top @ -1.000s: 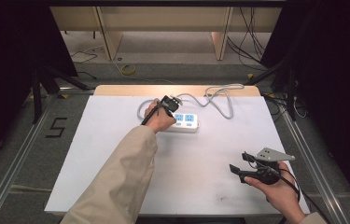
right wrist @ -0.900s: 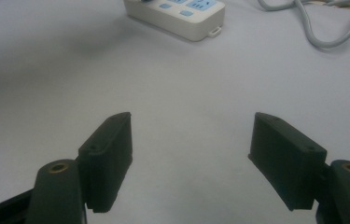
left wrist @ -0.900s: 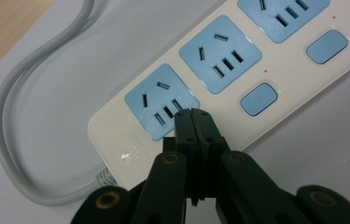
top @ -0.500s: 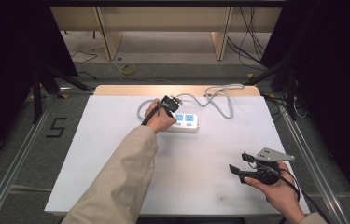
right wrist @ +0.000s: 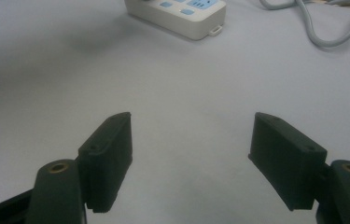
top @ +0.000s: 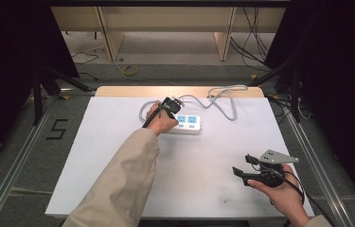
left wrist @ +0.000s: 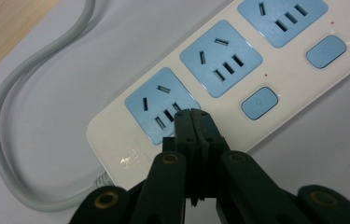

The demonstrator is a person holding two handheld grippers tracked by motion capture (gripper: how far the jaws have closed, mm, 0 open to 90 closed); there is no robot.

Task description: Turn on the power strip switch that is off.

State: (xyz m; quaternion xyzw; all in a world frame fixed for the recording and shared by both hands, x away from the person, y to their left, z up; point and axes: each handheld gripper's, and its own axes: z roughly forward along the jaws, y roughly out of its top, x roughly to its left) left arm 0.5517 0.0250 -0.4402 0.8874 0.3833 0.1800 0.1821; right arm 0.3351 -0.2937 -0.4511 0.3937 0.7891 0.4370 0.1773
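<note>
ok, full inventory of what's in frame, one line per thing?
white plastic power strip: 1, white body with blue sockets and blue switches, far-centre of the table under the left gripper
grey power cable: 1, grey, runs from the strip's end and loops along the table's far edge
white table top: 1, white with a bare wooden strip at the far edge
black digit marking: 1, black "5", on the floor left of the table
yellowish coil: 1, on the floor beyond the table
left gripper: 1, black, jaws closed together, tips over the strip's end socket
right gripper: 1, black with a grey plate, jaws apart, near-right of the table, holding nothing
beige sleeve: 1, on the left arm
</note>
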